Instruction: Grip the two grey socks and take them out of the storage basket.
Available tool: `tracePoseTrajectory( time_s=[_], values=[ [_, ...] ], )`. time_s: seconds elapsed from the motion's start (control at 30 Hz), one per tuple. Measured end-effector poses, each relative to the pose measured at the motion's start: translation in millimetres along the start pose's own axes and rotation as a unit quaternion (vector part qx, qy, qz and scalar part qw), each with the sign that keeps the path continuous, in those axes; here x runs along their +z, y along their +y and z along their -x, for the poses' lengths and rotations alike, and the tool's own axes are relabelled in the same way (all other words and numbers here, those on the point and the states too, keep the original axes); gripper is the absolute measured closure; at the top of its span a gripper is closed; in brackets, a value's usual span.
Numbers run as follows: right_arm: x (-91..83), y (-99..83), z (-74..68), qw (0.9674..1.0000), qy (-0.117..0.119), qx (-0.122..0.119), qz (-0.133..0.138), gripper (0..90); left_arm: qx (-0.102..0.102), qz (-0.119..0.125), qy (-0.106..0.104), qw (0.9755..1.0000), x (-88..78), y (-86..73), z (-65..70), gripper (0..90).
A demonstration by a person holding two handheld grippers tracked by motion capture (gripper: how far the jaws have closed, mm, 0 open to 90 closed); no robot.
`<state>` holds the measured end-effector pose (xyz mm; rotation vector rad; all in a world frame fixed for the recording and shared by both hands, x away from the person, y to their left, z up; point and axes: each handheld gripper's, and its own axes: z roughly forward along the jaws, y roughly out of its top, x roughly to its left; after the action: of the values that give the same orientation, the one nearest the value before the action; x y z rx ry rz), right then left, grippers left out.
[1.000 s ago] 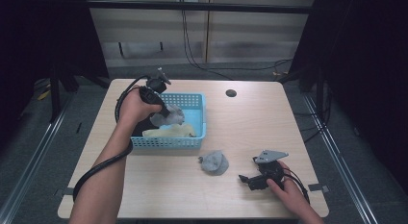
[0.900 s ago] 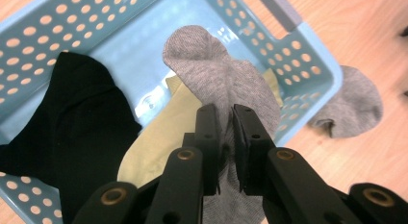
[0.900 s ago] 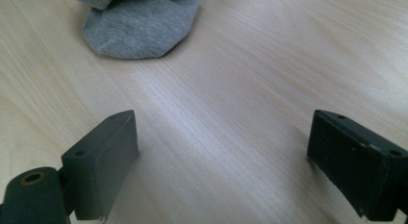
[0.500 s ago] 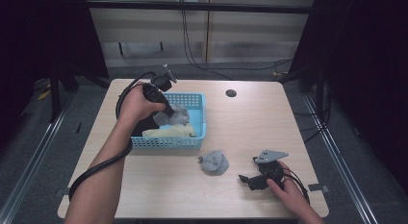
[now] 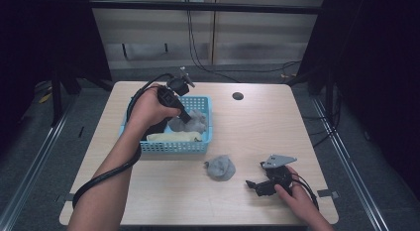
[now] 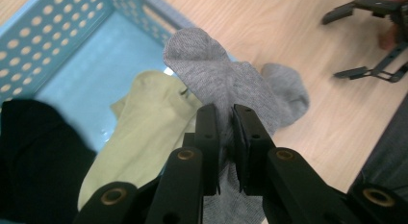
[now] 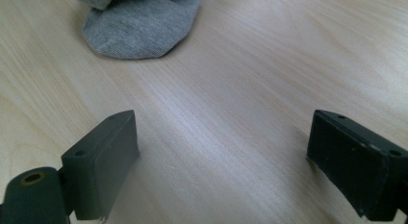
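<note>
We have one grey sock (image 6: 226,84) pinched in our left gripper (image 6: 226,123) over the blue basket (image 5: 200,144) at centre left, while its mate (image 5: 221,167) lies on the table by our wide-open right gripper (image 5: 257,185), yet to be collected.

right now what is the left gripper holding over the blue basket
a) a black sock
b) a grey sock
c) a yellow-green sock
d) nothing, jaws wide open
b: in the left gripper view the left gripper has its jaws pinched shut on the grey sock, above the blue basket.
</note>
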<state>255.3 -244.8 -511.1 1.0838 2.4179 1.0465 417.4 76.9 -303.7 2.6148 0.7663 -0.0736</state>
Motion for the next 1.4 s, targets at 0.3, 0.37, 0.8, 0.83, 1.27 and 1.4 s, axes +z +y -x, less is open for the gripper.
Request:
tracePoseTrajectory(
  time_s=[0.3, 0.37, 0.8, 0.83, 1.27, 1.4],
  values=[
    [0.1, -0.1, 0.1, 1.0, 0.0, -0.001, 0.0, 10.1, 0.032, 0.001, -0.016, 0.9994, 4.7, 10.6, 29.1, 81.4],
    [0.1, -0.1, 0.1, 1.0, 0.0, -0.001, 0.0, 10.1, 0.042, 0.005, -0.019, 0.9989, 6.3, 12.3, 34.8, 81.3],
    [0.1, 0.0, 0.1, 1.0, 0.0, -0.001, 0.0, 10.1, 0.078, -0.002, -0.043, 0.996, 26.1, 17.9, 68.5, 81.3],
    [0.1, 0.0, 0.1, 1.0, 0.0, -0.001, 0.001, 10.1, 0.077, -0.001, -0.043, 0.9961, 28.1, 17.5, 71.0, 81.3],
    [0.1, -0.1, 0.1, 1.0, 0.0, -0.001, 0.0, 10.1, 0.089, -0.01, -0.055, 0.9944, 58.3, 5.9, 92.8, 80.9],
    [0.1, 0.0, 0.2, 1.0, 0.0, -0.001, 0.0, 10.1, 0.084, -0.011, -0.052, 0.995, 68.2, -1.2, 96.1, 79.6]
  ],
)
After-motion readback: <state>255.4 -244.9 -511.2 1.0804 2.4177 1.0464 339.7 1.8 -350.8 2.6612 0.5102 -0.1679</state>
